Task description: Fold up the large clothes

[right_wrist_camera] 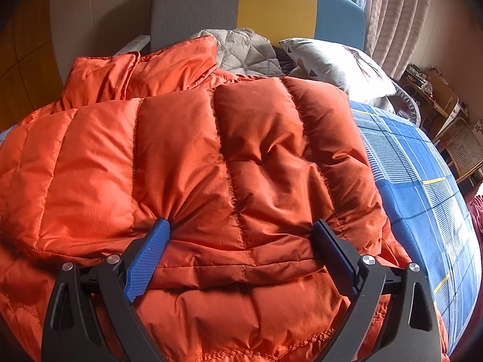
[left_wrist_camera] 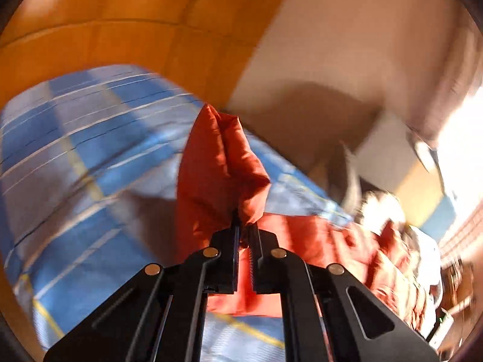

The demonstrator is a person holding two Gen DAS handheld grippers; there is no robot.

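Orange quilted puffer jacket lies partly folded; left tool pinches a raised flap, right tool presses spread; more folds likely remain.

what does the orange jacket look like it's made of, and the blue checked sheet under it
Orange jacket: probably a thin nylon or polyester shell over down-like padding. It has a slight sheen, fine creases and puffy panels between stitched seams.

Blue checked sheet: looks like matte woven cotton or a cotton blend. It lies flat, with no shine and printed or woven white and yellow lines. The exact fibre cannot be told.
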